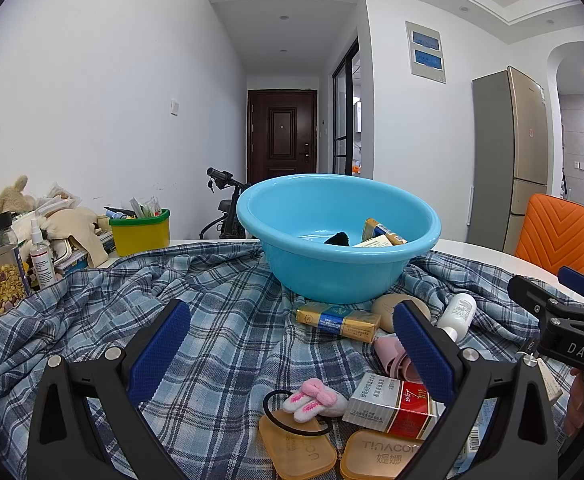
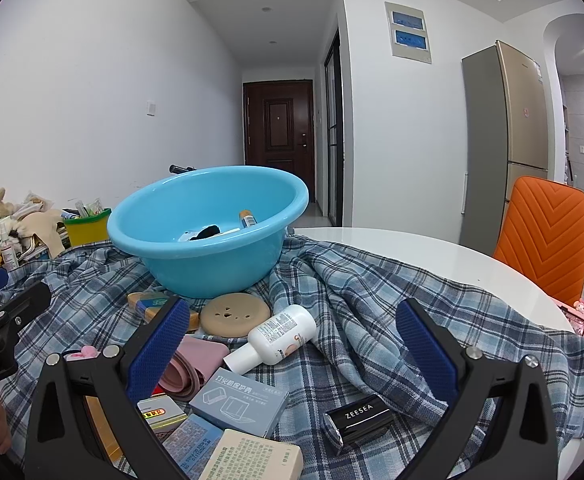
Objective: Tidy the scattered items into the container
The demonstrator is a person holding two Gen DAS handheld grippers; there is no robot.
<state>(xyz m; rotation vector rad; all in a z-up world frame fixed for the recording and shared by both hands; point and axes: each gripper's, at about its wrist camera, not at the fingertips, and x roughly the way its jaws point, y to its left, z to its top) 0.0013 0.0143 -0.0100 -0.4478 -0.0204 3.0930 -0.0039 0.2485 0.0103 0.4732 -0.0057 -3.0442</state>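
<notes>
A: Left wrist view. Left gripper (image 1: 292, 344) is spread wide, nothing between the blue pads, above the plaid cloth (image 1: 220, 312). Landmark: blue basin (image 1: 338, 240), upright on the cloth. Inside it: a yellow-blue box (image 1: 382, 232) against the right wall and a dark item (image 1: 338, 238) on the bottom.

B: Loose items?

A: All on the near side of the basin. Yellow-blue carton (image 1: 338, 320) just in front of its base, tan round pad (image 1: 392, 308) beside that, white bottle (image 1: 457, 314) to the right. Nearer the camera: pink bow hair tie (image 1: 312, 398), red-white box (image 1: 392, 402), two amber cases (image 1: 298, 448).

B: Right wrist view?

A: Right gripper (image 2: 292, 344) also spread, empty. Basin (image 2: 208, 232) sits up-left. Tan pad (image 2: 236, 314) touches its base; white bottle (image 2: 278, 336) lies on its side just nearer. Further from the basin: pink strap (image 2: 196, 364), grey-blue box (image 2: 244, 400), black ZEESEA case (image 2: 358, 420), cream box (image 2: 252, 458).

B: Surroundings?

A: Orange chair (image 2: 544, 240) well right of the basin, yellow bin (image 2: 88, 226) to its left.
</notes>
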